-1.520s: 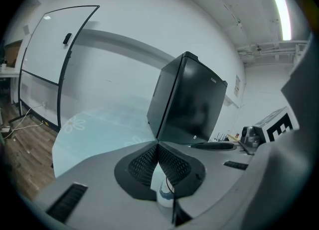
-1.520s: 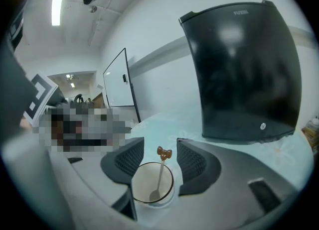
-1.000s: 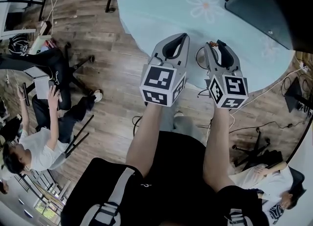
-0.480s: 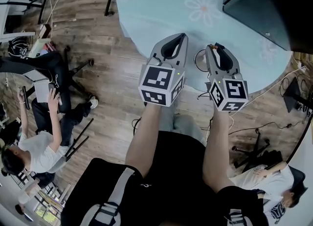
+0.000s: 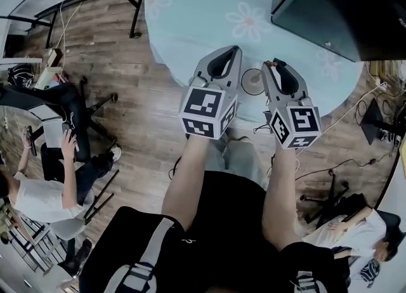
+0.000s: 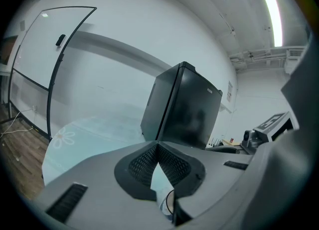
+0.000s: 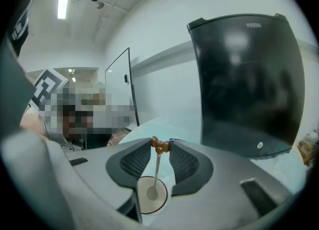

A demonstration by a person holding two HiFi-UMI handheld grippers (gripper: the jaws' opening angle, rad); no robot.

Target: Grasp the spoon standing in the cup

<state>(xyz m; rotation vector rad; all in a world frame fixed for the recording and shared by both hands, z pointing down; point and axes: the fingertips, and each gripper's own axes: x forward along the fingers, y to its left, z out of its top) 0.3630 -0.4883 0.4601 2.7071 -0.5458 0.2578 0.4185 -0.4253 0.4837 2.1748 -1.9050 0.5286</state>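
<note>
A thin spoon (image 7: 157, 167) with a brown knobbed top stands over a small white cup (image 7: 145, 196) on the pale blue round table (image 5: 203, 13). My right gripper (image 7: 160, 143) has just been closing and is now shut on the spoon's brown top, with the stem hanging down into the cup's mouth. In the head view the cup (image 5: 254, 81) sits between the two grippers, and the right gripper (image 5: 274, 65) holds the spoon top just right of it. My left gripper (image 5: 237, 49) hovers to the cup's left, its jaws shut on nothing. The left gripper (image 6: 157, 144) sees only the cup's rim (image 6: 168, 205).
A tall black cabinet (image 5: 330, 6) stands on the table's far right, close behind the cup. A whiteboard (image 6: 55, 59) stands beyond the table. People sit on chairs at the left (image 5: 38, 190) and lower right (image 5: 355, 234); cables lie on the wooden floor.
The right jaws have narrowed onto the spoon's top. Both grippers have risen a little, and more of the cup shows between them.
</note>
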